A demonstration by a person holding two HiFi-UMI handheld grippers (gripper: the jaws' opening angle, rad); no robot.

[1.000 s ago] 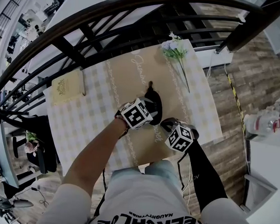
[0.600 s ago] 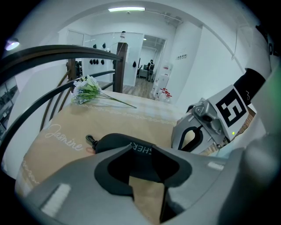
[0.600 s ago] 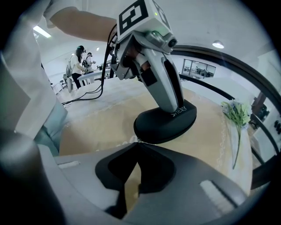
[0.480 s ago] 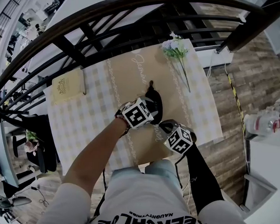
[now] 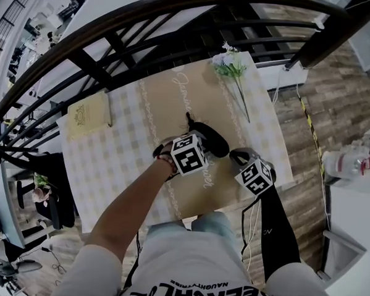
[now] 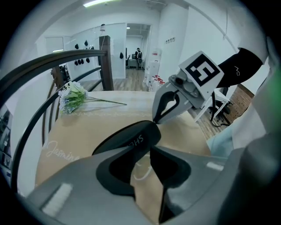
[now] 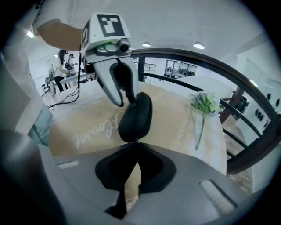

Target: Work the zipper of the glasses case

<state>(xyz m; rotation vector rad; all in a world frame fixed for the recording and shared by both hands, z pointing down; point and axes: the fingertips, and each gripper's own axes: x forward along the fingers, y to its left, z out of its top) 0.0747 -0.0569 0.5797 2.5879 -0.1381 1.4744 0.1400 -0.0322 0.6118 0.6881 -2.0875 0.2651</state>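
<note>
**Case Turning as Right Gripper Is Pulling Outward**

Swinging out toward the table's right edge since a second ago, the right gripper (image 7: pixel 136 146) is carrying one end of the black oval zippered glasses case (image 5: pixel 209 137) with it. The case is now lying aslant across the tan paper runner with white cursive lettering (image 5: pixel 175 103), where earlier it was pointing almost straight away from the person. The gripper's jaws are pressing together on the small metal zipper pull (image 7: pixel 136 140) at the case's near tip.

The left gripper (image 6: pixel 144 150) is staying close to where it was. Its jaws are pinching the opposite end of the case, with the dark shell wedged between the pads. In the head view the left marker cube is partly covering the case.

Runner and case are resting on a table under a pale checked cloth (image 5: pixel 120 153). A sprig of white flowers with green leaves (image 5: pixel 231 65) is lying near the far right corner, well apart from the case. A cream hardcover book (image 5: pixel 88 113) is lying at the far left, beside a dark curved railing (image 5: pixel 117 20).
</note>
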